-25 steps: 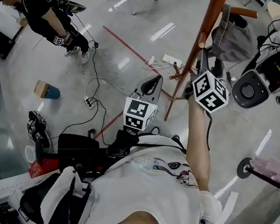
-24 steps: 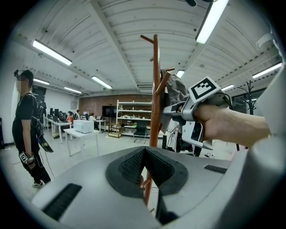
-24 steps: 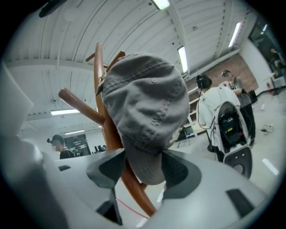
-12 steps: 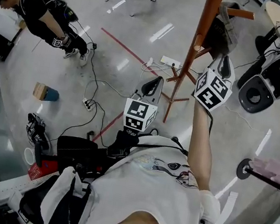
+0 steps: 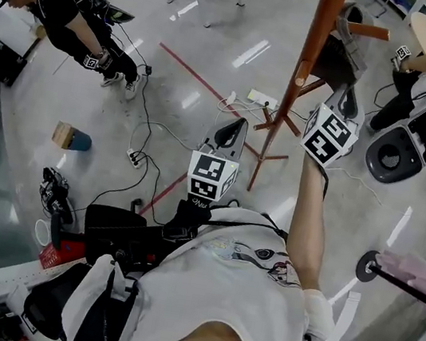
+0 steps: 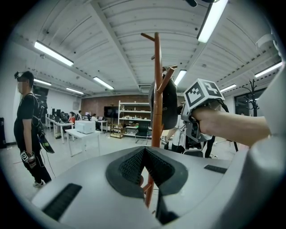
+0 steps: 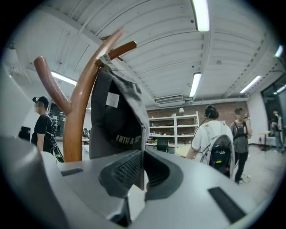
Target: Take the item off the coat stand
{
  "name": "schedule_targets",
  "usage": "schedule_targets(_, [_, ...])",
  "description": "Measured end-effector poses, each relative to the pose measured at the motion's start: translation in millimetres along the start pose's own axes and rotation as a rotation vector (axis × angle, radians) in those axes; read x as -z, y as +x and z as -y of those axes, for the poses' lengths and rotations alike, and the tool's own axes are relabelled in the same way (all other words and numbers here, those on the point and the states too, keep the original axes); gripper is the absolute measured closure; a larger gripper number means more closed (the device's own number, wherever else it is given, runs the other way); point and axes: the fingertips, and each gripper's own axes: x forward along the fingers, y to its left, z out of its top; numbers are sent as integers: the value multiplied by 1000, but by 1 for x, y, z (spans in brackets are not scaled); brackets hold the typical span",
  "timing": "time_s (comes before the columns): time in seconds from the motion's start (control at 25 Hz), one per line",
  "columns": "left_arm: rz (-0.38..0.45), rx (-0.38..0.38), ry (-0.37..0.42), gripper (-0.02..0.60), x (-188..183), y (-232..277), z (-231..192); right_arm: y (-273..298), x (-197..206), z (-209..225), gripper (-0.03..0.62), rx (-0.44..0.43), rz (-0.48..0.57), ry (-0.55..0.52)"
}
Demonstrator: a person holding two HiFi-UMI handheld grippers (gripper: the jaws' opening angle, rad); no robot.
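Head view: right hand-held gripper (image 5: 345, 103), raised beside the wooden coat stand (image 5: 299, 67), meets a dark grey cap (image 5: 339, 56) hung on a peg; left hand-held gripper (image 5: 230, 134) sits lower. Left gripper view: own jaws together, empty, cap ahead. Right gripper view alone shows jaws closed on the cap's edge, with a white label and lettering inside.

Coat stand (image 5: 299, 67) top ran off head view's upper edge. Cap (image 5: 342, 54) right of stand was mostly hidden behind pole and right tool (image 5: 347, 101). Stand foot was hidden behind left tool (image 6: 144, 154) body. Bystander (image 5: 66, 7) left of stand had face blurred.
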Motion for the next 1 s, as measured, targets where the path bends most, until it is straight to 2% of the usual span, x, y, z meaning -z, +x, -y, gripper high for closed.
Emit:
schedule_targets(0.24, [-3,8,3,578,1,4,7,-7,-14,19,574,14,41,-35])
schedule_targets(0.6, [5,27,13,578,-5,3,19,-32,-52,39,574,45,135,-25])
schedule_targets(1.0, [26,33,20,578,-12,1,24,-43,-79,63,574,89,196,-1])
